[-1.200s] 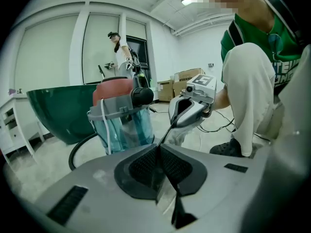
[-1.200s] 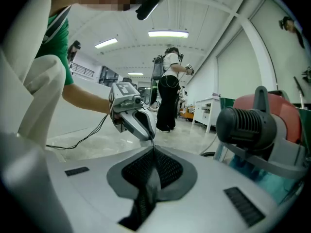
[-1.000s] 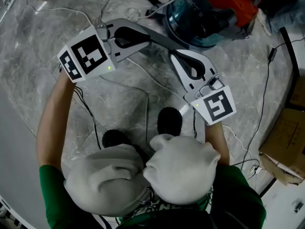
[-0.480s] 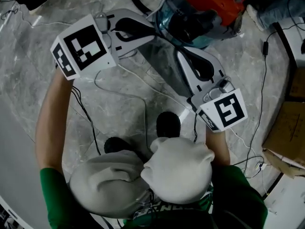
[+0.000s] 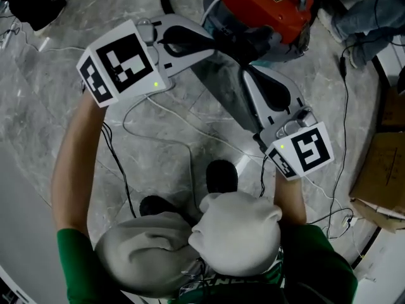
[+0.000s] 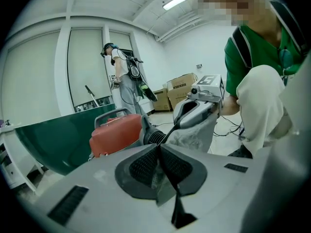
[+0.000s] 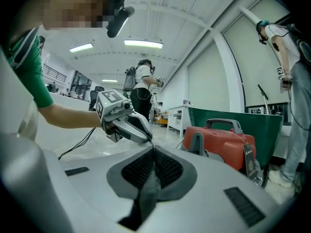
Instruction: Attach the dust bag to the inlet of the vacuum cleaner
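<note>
Head view puts the vacuum (image 5: 266, 2) lower in frame than a second ago, and it now sits just beyond both grippers. They have risen toward it with the bag (image 5: 224, 90) strung between them. By that reading the bag is being carried to the inlet and is not yet attached.

The floor (image 5: 38, 106) is glossy grey stone with pale veins. The vacuum is a hard plastic canister with a red lid over a dark translucent drum, and a black ribbed collar (image 6: 154, 137) faces the bag. The bag is limp grey cloth, creased and dusty-looking. It hangs close to the vacuum's front, and whether it touches cannot be told.

The left gripper (image 6: 159, 148) is closed, its dark meshed pads (image 6: 143, 165) pinching a fold of the bag. The right gripper (image 7: 154, 152) is likewise clamped on the opposite edge.
</note>
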The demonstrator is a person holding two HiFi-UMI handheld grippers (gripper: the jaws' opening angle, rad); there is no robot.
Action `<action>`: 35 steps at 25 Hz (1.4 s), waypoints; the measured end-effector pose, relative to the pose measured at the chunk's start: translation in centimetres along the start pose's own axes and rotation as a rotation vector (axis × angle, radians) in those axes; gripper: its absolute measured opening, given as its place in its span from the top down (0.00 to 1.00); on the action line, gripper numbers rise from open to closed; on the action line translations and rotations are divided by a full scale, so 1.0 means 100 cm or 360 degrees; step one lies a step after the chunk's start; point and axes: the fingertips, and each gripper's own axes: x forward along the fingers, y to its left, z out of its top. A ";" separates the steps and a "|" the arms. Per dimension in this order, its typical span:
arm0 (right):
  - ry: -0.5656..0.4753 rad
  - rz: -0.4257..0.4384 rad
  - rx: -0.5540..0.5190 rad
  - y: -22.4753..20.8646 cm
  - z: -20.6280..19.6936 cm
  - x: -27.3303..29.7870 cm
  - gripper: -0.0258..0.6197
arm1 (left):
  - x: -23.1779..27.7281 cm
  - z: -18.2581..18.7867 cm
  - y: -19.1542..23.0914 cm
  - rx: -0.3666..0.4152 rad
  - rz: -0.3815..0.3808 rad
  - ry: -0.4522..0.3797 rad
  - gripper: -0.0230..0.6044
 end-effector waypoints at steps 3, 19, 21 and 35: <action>-0.0002 -0.0019 0.0004 -0.006 0.001 0.000 0.94 | 0.004 0.002 0.004 -0.0001 0.0006 -0.0008 0.93; -0.0033 -0.0018 0.0069 -0.031 -0.009 -0.002 0.94 | 0.028 0.004 0.018 0.0017 0.0035 -0.0029 0.92; -0.0039 -0.0021 0.0078 -0.034 -0.011 -0.001 0.94 | 0.031 0.003 0.020 0.0022 0.0036 -0.0024 0.92; -0.0062 -0.0020 0.0065 -0.046 -0.014 -0.001 0.92 | 0.043 0.004 0.029 0.0036 0.0026 -0.0050 0.91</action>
